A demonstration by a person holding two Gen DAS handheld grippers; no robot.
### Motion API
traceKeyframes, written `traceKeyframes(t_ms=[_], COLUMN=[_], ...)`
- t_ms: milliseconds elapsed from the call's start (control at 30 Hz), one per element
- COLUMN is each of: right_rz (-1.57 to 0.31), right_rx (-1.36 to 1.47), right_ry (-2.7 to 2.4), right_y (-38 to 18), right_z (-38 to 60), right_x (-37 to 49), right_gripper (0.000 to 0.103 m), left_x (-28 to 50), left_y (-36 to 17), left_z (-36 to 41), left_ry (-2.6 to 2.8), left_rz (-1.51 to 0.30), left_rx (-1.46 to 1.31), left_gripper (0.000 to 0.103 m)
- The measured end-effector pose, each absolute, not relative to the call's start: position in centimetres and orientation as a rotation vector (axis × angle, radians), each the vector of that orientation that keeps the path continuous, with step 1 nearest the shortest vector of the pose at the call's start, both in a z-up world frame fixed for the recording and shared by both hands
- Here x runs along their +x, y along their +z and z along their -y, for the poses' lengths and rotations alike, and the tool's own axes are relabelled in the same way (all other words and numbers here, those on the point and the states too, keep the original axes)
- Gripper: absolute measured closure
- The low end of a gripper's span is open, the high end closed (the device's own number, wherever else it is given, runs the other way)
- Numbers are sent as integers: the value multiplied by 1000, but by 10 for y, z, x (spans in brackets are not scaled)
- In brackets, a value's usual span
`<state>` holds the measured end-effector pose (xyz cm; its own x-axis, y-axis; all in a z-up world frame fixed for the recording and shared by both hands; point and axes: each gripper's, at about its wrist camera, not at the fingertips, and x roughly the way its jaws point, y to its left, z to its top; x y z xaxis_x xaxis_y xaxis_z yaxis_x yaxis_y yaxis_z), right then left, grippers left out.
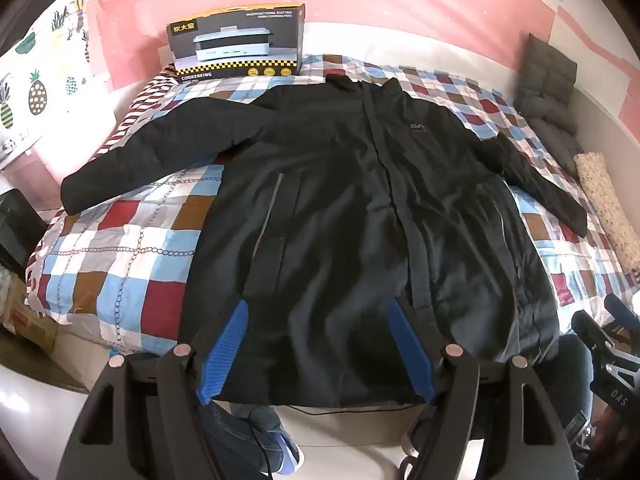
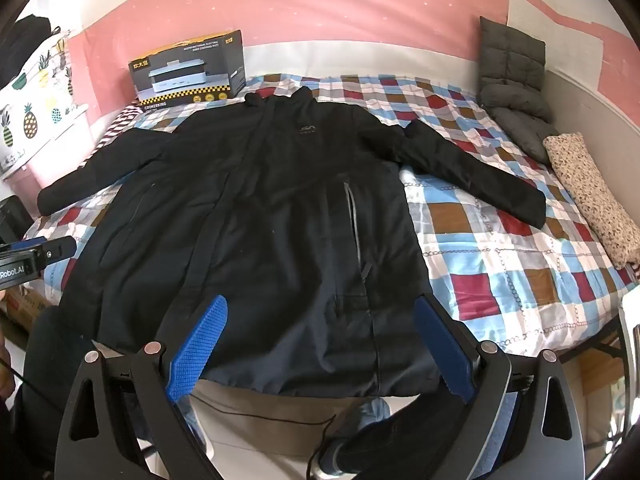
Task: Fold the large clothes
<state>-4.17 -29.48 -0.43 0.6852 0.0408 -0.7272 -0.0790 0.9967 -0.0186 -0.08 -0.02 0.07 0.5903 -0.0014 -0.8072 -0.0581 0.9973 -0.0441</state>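
Note:
A large black jacket [image 1: 340, 200] lies flat and face up on the checked bedspread [image 1: 120, 264], collar toward the wall, both sleeves spread out to the sides. It also shows in the right wrist view [image 2: 280, 208]. My left gripper [image 1: 316, 308] is open and empty, hovering above the jacket's hem. My right gripper [image 2: 320, 304] is open and empty, also above the hem, toward the jacket's right half. The left gripper's tip [image 2: 48, 252] shows at the left edge of the right wrist view.
A cooker box [image 1: 240, 44] stands at the head of the bed against the pink wall. Grey cushions [image 2: 516, 92] and a floral bolster [image 2: 592, 196] lie along the right side. The person's feet [image 1: 276, 440] are on the floor below the bed edge.

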Motion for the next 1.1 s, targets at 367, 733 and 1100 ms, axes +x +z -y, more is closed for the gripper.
traceKeyframes(t_ms=[367,733,1100], right_rz=[-814,-816,-818], right_rx=[-52,-51,-55], right_ry=[69,65,65], right_y=[-5,-4,-4], right_z=[294,293,292], right_x=[-41,-41,-40], right_gripper=[8,8,8], left_x=[-3,1,1], left_y=[-1,-7,-2], left_z=[7,3,3], left_ry=[36,24,19], left_rz=[-955,-961,-954], left_rx=[-74,-69,-62], left_gripper=[28,28,28])
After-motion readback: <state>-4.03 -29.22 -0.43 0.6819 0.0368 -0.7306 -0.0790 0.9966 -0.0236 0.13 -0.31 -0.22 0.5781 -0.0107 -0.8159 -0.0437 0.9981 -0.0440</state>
